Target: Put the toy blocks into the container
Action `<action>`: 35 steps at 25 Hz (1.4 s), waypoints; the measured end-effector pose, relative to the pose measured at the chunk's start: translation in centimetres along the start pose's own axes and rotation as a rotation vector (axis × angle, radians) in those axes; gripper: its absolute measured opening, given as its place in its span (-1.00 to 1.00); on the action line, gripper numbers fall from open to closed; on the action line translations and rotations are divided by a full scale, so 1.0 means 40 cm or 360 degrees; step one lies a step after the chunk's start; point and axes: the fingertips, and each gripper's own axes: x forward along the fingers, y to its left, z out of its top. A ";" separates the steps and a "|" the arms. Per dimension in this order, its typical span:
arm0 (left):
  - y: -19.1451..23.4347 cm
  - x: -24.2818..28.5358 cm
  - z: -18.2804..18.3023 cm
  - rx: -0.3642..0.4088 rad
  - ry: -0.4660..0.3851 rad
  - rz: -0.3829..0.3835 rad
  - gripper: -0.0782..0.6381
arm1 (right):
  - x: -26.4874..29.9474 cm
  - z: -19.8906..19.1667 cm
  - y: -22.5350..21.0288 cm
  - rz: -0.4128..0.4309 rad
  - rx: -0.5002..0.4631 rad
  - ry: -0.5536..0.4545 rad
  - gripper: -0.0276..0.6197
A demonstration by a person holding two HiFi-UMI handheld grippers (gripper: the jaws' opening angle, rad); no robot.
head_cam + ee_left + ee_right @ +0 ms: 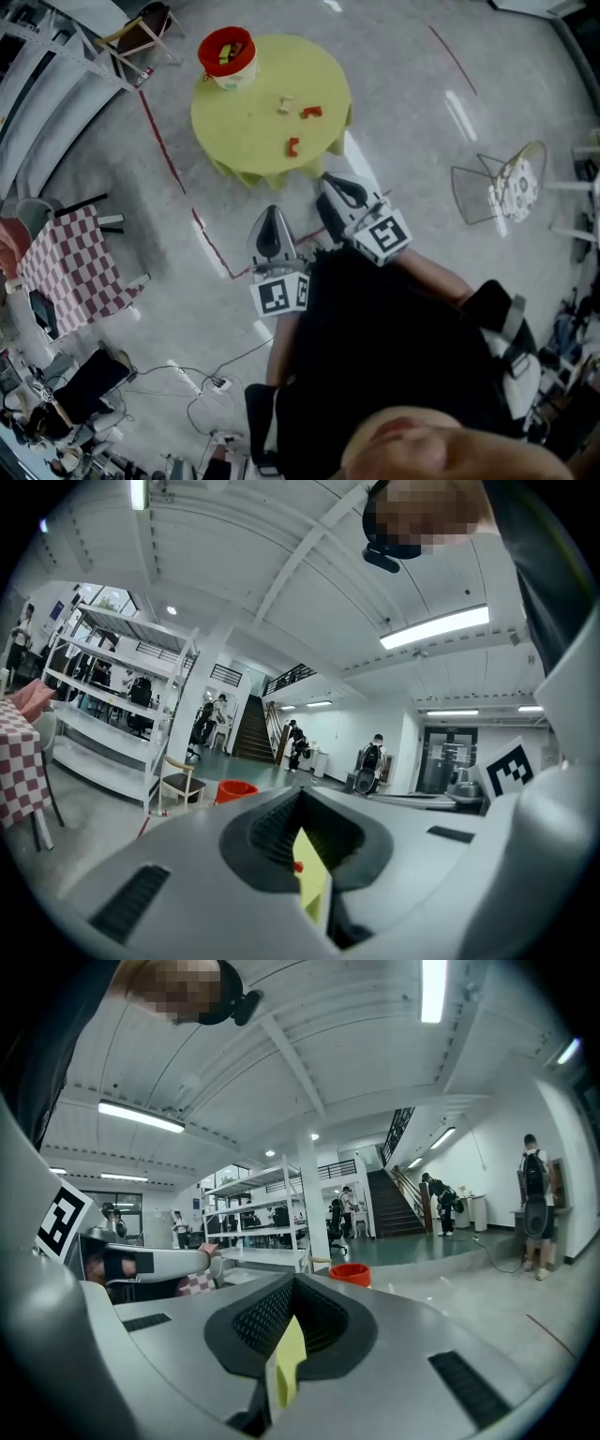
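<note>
A round yellow table (253,127) stands ahead on the floor. On its far left edge is a red container (228,56) with white walls and small pieces inside. A tan block (285,104) and two red blocks (311,112) (292,146) lie on the tabletop. Both grippers hang short of the table, close to my body. My left gripper (272,214) and right gripper (332,180) are shut and hold nothing. In the left gripper view the left gripper (302,827) points level at the container (236,789). The right gripper (292,1312) likewise faces the container (350,1274).
A table with a checked red and white cloth (70,267) stands at the left. A wire chair (502,187) is at the right, a wooden chair (141,37) behind the table. Red tape (164,150) and cables (206,394) lie on the floor. Metal shelves (47,75) line the far left.
</note>
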 end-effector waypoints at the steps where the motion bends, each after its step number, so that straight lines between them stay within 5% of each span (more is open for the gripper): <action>1: 0.009 0.024 0.005 -0.0007 -0.0002 0.0011 -0.82 | 0.021 0.002 -0.015 0.0011 -0.0004 0.0004 -0.92; 14: 0.068 0.322 0.059 -0.0005 0.0034 0.0149 -0.82 | 0.255 0.012 -0.238 0.0193 -0.0040 0.0159 -0.92; 23: 0.109 0.407 0.077 -0.0019 0.0058 0.0247 -0.82 | 0.343 -0.040 -0.317 0.0304 -0.0080 0.0321 -0.92; 35: 0.194 0.486 0.112 -0.0025 0.0044 0.0087 -0.82 | 0.434 -0.175 -0.298 0.0313 -0.0126 0.0583 -0.91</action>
